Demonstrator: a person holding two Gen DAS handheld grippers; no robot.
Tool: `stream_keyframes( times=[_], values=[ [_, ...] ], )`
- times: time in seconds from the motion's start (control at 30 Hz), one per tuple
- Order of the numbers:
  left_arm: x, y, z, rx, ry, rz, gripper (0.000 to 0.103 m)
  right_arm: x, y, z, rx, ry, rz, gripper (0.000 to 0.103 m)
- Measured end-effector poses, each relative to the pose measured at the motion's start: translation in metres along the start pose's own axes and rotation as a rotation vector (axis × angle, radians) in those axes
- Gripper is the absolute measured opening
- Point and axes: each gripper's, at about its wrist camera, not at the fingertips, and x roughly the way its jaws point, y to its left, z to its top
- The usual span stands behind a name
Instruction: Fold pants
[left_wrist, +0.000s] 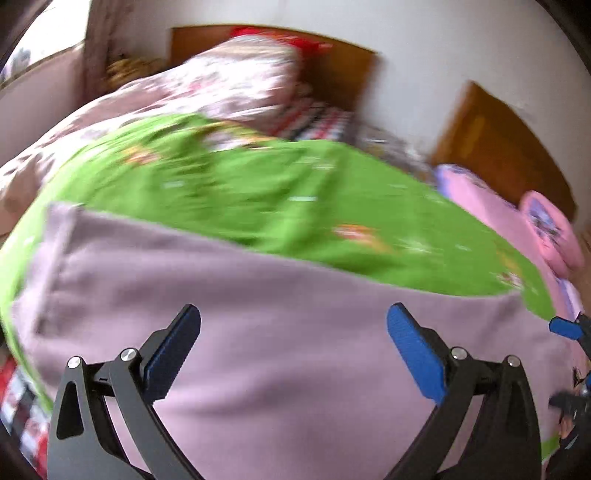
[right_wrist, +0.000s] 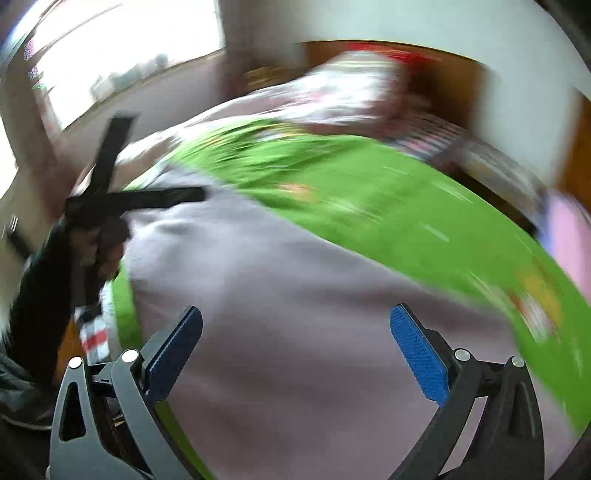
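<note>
Pale mauve pants (left_wrist: 280, 325) lie flat on a green printed sheet (left_wrist: 295, 192) on a bed. My left gripper (left_wrist: 293, 332) is open and empty above the pants, its blue pads (left_wrist: 413, 350) wide apart. My right gripper (right_wrist: 295, 332) is open and empty above the same pants (right_wrist: 295, 295). The left gripper also shows at the left of the right wrist view (right_wrist: 147, 177), open, near the pants' far left edge. The right gripper's blue tip shows at the right edge of the left wrist view (left_wrist: 565, 328). Both views are motion-blurred.
A floral quilt (left_wrist: 229, 81) is heaped at the head of the bed by a wooden headboard (left_wrist: 332, 70). A pink pillow (left_wrist: 550, 229) lies at the right. A window (right_wrist: 122, 51) is at the far left.
</note>
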Motion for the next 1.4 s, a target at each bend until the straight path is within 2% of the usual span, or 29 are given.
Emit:
stream_keyframes(
  times=[0.07, 0.13, 0.17, 0.23, 0.3, 0.33, 0.4, 0.47, 0.53, 0.67, 0.73, 0.83, 0.9, 0.97, 1.07, 1.17, 1.2, 1.23, 1.3, 1.4],
  values=[
    [0.013, 0.04, 0.007, -0.042, 0.032, 0.076, 0.101, 0.043, 0.025, 0.028, -0.085, 0.056, 0.059, 0.098],
    [0.028, 0.066, 0.012, -0.059, 0.087, 0.062, 0.101, 0.076, 0.042, 0.044, -0.109, 0.094, 0.101, 0.098],
    [0.031, 0.071, 0.013, -0.045, 0.084, 0.049, 0.101, 0.091, 0.049, 0.049, -0.115, 0.116, 0.114, 0.098],
    [0.032, 0.069, 0.017, -0.015, 0.083, 0.069, 0.101, 0.115, 0.056, 0.056, -0.119, 0.147, 0.08, 0.098],
    [0.021, 0.064, 0.018, -0.02, 0.04, 0.13, 0.101, 0.128, 0.056, 0.056, -0.109, 0.151, 0.043, 0.098],
    [0.002, 0.063, 0.016, -0.044, -0.031, 0.136, 0.101, 0.131, 0.054, 0.053, -0.095, 0.153, 0.041, 0.098],
    [-0.038, 0.08, 0.004, -0.159, -0.143, 0.054, 0.101, 0.138, 0.042, 0.043, -0.051, 0.149, 0.064, 0.099],
    [-0.062, 0.107, -0.016, -0.304, -0.197, 0.045, 0.101, 0.133, 0.04, 0.039, -0.069, 0.084, 0.07, 0.099],
    [-0.072, 0.132, -0.034, -0.395, -0.207, 0.025, 0.101, 0.134, 0.045, 0.038, -0.096, 0.078, 0.048, 0.099],
    [-0.078, 0.182, -0.07, -0.543, -0.185, -0.07, 0.1, 0.131, 0.051, 0.046, -0.085, 0.081, 0.026, 0.099],
    [-0.079, 0.192, -0.084, -0.6, -0.191, -0.099, 0.1, 0.127, 0.067, 0.055, -0.105, 0.053, 0.089, 0.099],
    [-0.078, 0.19, -0.093, -0.62, -0.171, -0.04, 0.101, 0.125, 0.108, 0.07, -0.209, 0.044, 0.185, 0.099],
    [-0.073, 0.189, -0.095, -0.62, -0.155, -0.03, 0.101, 0.13, 0.143, 0.074, -0.333, 0.064, 0.235, 0.099],
    [-0.076, 0.19, -0.099, -0.618, -0.154, -0.003, 0.101, 0.138, 0.172, 0.073, -0.439, 0.078, 0.245, 0.098],
    [-0.085, 0.196, -0.106, -0.649, -0.167, 0.04, 0.101, 0.154, 0.207, 0.069, -0.579, 0.097, 0.195, 0.096],
    [-0.096, 0.202, -0.115, -0.674, -0.166, 0.039, 0.101, 0.169, 0.229, 0.061, -0.702, 0.11, 0.11, 0.079],
    [-0.097, 0.204, -0.116, -0.676, -0.165, 0.04, 0.101, 0.171, 0.233, 0.057, -0.732, 0.104, 0.073, 0.065],
    [-0.099, 0.205, -0.118, -0.679, -0.163, 0.025, 0.101, 0.172, 0.234, 0.056, -0.749, 0.094, 0.045, 0.061],
    [-0.102, 0.204, -0.122, -0.687, -0.163, -0.046, 0.101, 0.171, 0.233, 0.055, -0.75, 0.081, 0.048, 0.054],
    [-0.098, 0.201, -0.12, -0.705, -0.156, -0.163, 0.101, 0.163, 0.236, 0.048, -0.774, 0.051, 0.052, 0.034]
  ],
)
